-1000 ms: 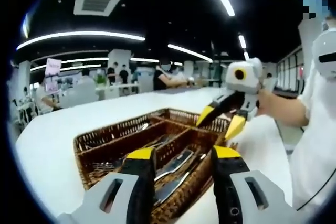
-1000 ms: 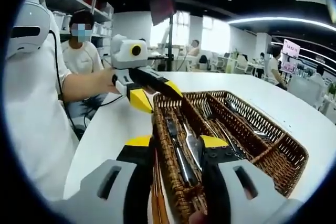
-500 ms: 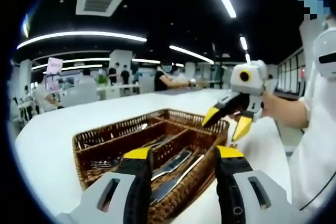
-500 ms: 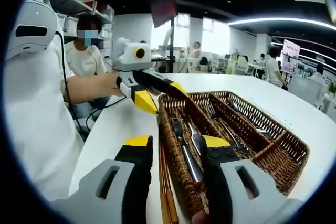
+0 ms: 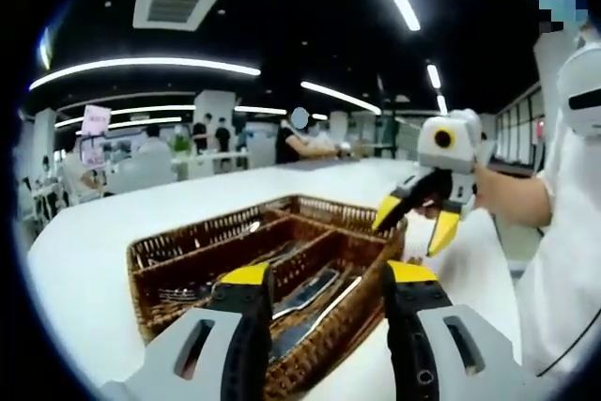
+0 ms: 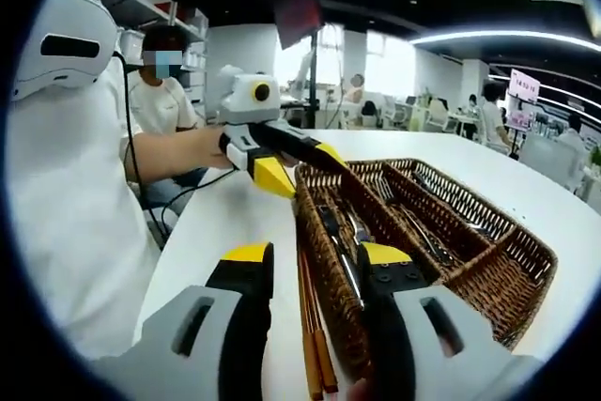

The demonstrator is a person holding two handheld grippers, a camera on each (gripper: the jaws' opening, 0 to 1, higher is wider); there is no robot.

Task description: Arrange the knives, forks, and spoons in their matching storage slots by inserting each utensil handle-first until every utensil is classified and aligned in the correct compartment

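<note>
In the left gripper view, the wicker tray [image 5: 178, 274] sits on the white desk [image 5: 113, 223] with cutlery [image 5: 305, 288] already lying lengthwise in its slots; which slot holds knives, forks or spoons is too blurred to call. The left claw [image 5: 324, 279] hangs released just above the tray's near corner, nothing between its jaws. The right claw [image 5: 418, 218] hovers by the tray's far right corner, jaws parted and carrying nothing. From here the sorting looks mostly done, though I can't tell whether every piece is in its proper slot.

In the right gripper view, the tray's [image 6: 526, 260] three long compartments show metal pieces [image 6: 352, 241] in each. A pair of wooden sticks, perhaps chopsticks [image 6: 315, 345], lies on the desk [image 6: 221, 232] just outside the tray's left wall, between the right claw's [image 6: 315, 260] parted yellow tips. That claw grips nothing. The left claw [image 6: 300, 161] hangs loose over the far left corner of the tray. Those sticks look like the one loose item left.

There's bare desk to the left of the tray and beyond it; the desk edge runs close on the person's [image 6: 75, 194] side, so room there is tight.
</note>
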